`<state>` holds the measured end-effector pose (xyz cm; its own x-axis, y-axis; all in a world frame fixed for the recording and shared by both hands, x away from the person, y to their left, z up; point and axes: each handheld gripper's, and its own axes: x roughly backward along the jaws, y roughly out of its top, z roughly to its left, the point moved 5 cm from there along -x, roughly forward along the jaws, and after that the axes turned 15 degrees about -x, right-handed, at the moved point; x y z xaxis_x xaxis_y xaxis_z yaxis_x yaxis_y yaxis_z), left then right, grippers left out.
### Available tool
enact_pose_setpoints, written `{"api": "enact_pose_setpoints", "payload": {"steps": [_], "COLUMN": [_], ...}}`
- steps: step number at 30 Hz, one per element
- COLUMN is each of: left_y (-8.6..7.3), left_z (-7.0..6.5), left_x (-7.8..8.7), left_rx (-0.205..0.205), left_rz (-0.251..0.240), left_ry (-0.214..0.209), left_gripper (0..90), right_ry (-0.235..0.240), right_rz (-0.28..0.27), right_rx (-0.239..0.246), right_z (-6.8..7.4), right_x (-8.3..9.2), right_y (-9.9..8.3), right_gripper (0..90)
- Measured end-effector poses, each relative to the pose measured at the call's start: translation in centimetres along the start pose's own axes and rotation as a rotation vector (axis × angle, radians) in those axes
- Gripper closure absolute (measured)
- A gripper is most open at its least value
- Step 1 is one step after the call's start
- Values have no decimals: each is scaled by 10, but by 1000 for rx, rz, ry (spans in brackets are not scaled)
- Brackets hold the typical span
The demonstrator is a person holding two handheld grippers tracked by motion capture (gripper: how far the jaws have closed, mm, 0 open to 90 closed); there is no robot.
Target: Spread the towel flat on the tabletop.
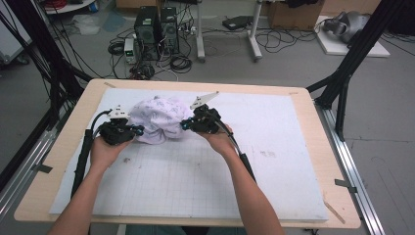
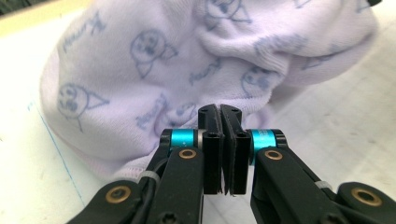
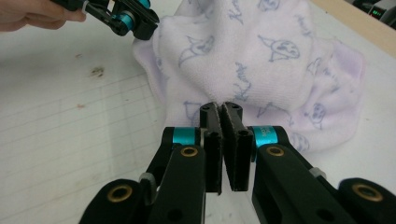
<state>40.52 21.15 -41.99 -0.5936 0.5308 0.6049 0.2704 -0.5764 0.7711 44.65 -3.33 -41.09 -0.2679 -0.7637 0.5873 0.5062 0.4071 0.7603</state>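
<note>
A pale lilac cloth (image 1: 160, 120) printed with small cartoon faces lies bunched in a heap on the white mat (image 1: 274, 147), left of centre. My left gripper (image 1: 139, 130) is at the heap's left side, and in the left gripper view it (image 2: 219, 109) is shut, its pads pinching a fold of the cloth (image 2: 154, 70). My right gripper (image 1: 185, 125) is at the heap's right side. In the right gripper view it (image 3: 220, 108) is also shut on a fold of the cloth (image 3: 243, 51). The left gripper (image 3: 148, 27) shows there at the top left.
The gridded mat covers a wooden table (image 1: 320, 161); a small brown stain (image 3: 97, 71) marks it near the cloth. Black frame posts (image 1: 342, 83) stand at both sides of the table. Computer towers (image 1: 156, 32) and cables lie on the floor beyond the far edge.
</note>
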Motion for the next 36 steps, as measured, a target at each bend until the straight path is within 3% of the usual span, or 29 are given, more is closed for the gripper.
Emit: {"api": "enact_pose_setpoints", "payload": {"steps": [3,4,6,8,10,11,12,13,14,15,18,19,21,23,24,25,28,29,30,31,34,35,36], "left_y": [8,8,14,18,19,19,19,18,18,17,15,9,3,-1,-1,-1,3,7,7,8,8,4,4], "left_z": [-14,-14,-24,-39,-45,-56,-56,-68,-68,-78,-88,-96,-101,-102,-102,-100,-94,-86,-86,-81,-68,-63,-63], "left_x": [15,15,25,37,40,45,45,49,49,52,55,56,56,54,54,53,51,47,47,43,30,21,21], "left_rx": [-47,-47,-66,-92,-100,-109,-109,-122,-122,-144,-156,-167,-173,-164,-149,-147,-133,-132,-132,-124,-97,-99,-99], "left_rz": [-11,-11,-32,-49,-58,-72,-72,-86,-86,-83,-89,-79,-65,-60,-63,-62,-62,-58,-58,-60,-35,2,2], "left_ry": [-3,-3,-14,-24,-33,-49,-49,-70,-70,-77,-100,-122,-142,-158,-155,-145,-134,-107,-107,-97,-84,-66,-66], "left_gripper": [870,870,870,870,870,870,871,871,871,870,871,870,867,807,715,639,523,501,493,490,469,470,470], "right_ry": [2,6,11,34,39,40,40,41,43,36,42,46,46,71,79,83,88,51,51,21,-27,-27,-27], "right_rz": [-2,-6,-9,-14,-11,-4,-4,2,2,2,15,27,53,79,83,70,34,2,2,-1,22,35,35], "right_rx": [36,42,53,74,87,104,104,115,117,120,114,108,102,86,84,71,59,48,48,33,15,4,4], "right_z": [10,13,18,30,38,43,43,48,49,50,54,55,54,54,53,53,51,45,45,37,24,19,19], "right_x": [19,24,30,47,56,63,63,73,76,81,92,95,96,92,90,90,92,94,94,91,76,70,70], "right_y": [-1,-2,-1,-3,-6,-10,-10,-17,-20,-24,-39,-45,-59,-72,-76,-78,-76,-70,-70,-64,-63,-64,-64], "right_gripper": [874,874,874,874,874,874,874,874,874,874,874,874,874,852,773,724,671,625,625,584,540,535,535]}}
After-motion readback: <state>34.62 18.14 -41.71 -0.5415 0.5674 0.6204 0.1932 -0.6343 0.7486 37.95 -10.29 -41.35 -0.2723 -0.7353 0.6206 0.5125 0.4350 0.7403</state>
